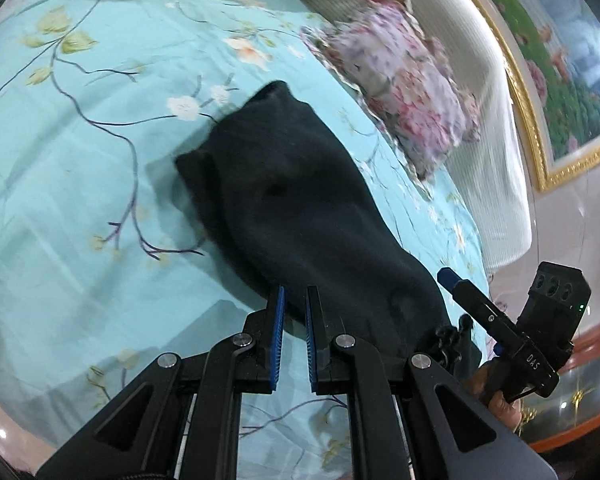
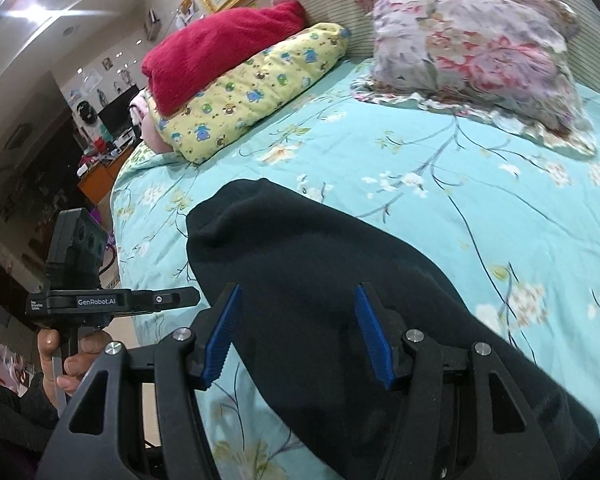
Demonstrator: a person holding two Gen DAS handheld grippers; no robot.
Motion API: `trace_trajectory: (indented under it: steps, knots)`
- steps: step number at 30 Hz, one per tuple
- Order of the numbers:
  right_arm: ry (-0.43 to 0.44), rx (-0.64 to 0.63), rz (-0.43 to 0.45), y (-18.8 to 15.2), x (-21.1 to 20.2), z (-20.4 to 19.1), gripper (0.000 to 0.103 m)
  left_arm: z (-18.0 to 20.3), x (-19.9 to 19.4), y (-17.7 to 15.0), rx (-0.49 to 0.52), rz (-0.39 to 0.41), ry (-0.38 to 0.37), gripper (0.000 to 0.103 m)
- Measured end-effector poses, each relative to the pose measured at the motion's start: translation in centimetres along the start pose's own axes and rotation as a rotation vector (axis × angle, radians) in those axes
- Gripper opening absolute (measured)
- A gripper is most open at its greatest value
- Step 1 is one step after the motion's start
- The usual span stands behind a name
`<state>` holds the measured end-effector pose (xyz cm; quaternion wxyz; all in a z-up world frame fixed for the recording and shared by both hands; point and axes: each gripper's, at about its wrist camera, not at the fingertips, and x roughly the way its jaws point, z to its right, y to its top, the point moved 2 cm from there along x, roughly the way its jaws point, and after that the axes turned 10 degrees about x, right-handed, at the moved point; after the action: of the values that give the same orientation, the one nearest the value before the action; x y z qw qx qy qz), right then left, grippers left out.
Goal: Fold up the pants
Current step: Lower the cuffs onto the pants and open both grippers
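Note:
Black pants (image 1: 296, 196) lie in a long folded strip on the turquoise floral bed sheet (image 1: 80, 168); they also show in the right wrist view (image 2: 320, 248). My left gripper (image 1: 295, 300) hovers at the strip's near edge, its jaws narrowly apart with nothing visibly between them. My right gripper (image 2: 298, 296) is open wide, its blue pads (image 2: 370, 332) straddling the pants from above. The right gripper's body shows in the left wrist view (image 1: 512, 320), and the left gripper's body shows in the right wrist view (image 2: 100, 300).
A pink floral pillow (image 1: 408, 92) lies against the striped white headboard (image 1: 496, 128). A yellow patterned quilt (image 2: 252, 92) with a red blanket (image 2: 220, 48) on it lies at the bed's far side. A gold-framed picture (image 1: 540, 92) hangs on the wall.

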<state>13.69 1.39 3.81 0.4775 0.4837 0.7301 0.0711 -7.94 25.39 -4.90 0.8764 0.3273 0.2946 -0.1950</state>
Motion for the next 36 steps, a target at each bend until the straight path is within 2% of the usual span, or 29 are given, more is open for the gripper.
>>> trace_trajectory:
  steps: [7,10,13,18,23,25,30,36]
  knots:
    - [0.010,-0.016,-0.016,1.1,1.4,-0.6,0.060,-1.6,0.3,0.2,-0.075,0.006,0.011,0.009]
    - [0.012,-0.021,-0.028,1.4,2.0,-0.7,0.060,-2.1,0.2,0.5,-0.109,0.028,0.036,0.020]
    - [0.021,-0.020,-0.038,1.9,2.6,-0.6,0.060,-2.5,0.1,0.6,-0.125,0.038,0.054,0.025]
    - [0.027,-0.022,-0.043,2.7,3.4,-0.8,0.060,-2.9,-0.2,0.8,-0.139,0.054,0.081,0.032]
    - [0.033,-0.039,-0.054,3.6,4.4,-1.4,0.060,-3.0,0.1,1.2,-0.155,0.055,0.081,0.032]
    - [0.031,-0.048,-0.059,3.9,4.8,-1.7,0.060,-3.1,0.2,1.3,-0.161,0.056,0.081,0.038]
    - [0.037,-0.048,-0.080,5.0,6.0,-1.7,0.060,-3.6,0.7,1.5,-0.206,0.068,0.084,0.038]
    - [0.054,-0.046,-0.152,6.9,8.5,-1.3,0.060,-3.6,1.2,1.8,-0.219,0.071,0.080,0.038]
